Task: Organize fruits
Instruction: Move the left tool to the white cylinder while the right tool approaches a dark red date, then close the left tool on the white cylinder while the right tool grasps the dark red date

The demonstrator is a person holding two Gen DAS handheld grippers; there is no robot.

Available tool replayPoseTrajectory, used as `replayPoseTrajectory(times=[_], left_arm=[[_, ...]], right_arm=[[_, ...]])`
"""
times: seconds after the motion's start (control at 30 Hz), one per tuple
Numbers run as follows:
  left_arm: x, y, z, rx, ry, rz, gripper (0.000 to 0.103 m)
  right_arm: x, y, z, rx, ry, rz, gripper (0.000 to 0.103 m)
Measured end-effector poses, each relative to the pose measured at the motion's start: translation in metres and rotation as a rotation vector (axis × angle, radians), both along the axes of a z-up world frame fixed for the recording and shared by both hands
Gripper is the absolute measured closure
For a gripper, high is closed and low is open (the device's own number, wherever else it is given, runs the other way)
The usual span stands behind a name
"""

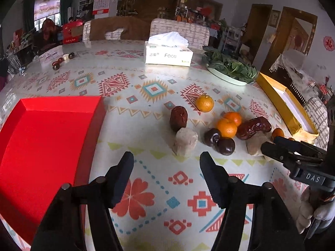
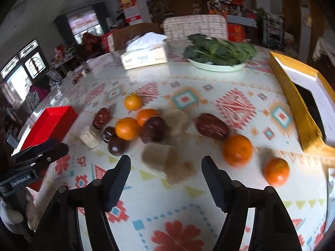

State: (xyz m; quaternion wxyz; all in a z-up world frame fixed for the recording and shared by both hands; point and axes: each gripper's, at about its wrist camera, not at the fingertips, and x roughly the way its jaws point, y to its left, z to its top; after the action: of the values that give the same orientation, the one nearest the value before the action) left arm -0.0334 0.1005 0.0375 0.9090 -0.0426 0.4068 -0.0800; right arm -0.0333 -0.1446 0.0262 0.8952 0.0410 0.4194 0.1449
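Fruits lie loose on the patterned table (image 1: 146, 125) between our two boxes. At far left sits the red box (image 1: 48, 138), empty. Our left gripper (image 1: 166, 176) hangs over bare cloth, jaws partly apart with nothing between them, just short of a pale block (image 1: 185, 142) and a date (image 1: 178, 118). Next come oranges (image 1: 226, 127) and dark plums (image 1: 225, 145), touching in a cluster. Our right gripper (image 2: 166, 179) is likewise half open and empty, a blurred pale block (image 2: 161, 156) just ahead. Two oranges (image 2: 237, 150) lie near the gold box (image 2: 297, 104) at right.
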Motion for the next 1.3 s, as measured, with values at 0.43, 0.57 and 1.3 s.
replayPoseTrajectory(times=[0.43, 0.57, 1.3], left_arm=[[0.039, -0.026, -0.025, 0.036, 0.071, -0.068, 0.038], [0.040, -0.028, -0.025, 0.037, 0.063, -0.080, 0.068], [0.038, -0.022, -0.025, 0.000, 0.050, -0.065, 0.074]], right_arm=[[0.034, 0.015, 0.003, 0.066, 0.011, 0.026, 0.036], [0.044, 0.020, 0.003, 0.102, 0.032, 0.021, 0.041], [0.049, 0.020, -0.001, 0.068, 0.023, -0.054, 0.053]])
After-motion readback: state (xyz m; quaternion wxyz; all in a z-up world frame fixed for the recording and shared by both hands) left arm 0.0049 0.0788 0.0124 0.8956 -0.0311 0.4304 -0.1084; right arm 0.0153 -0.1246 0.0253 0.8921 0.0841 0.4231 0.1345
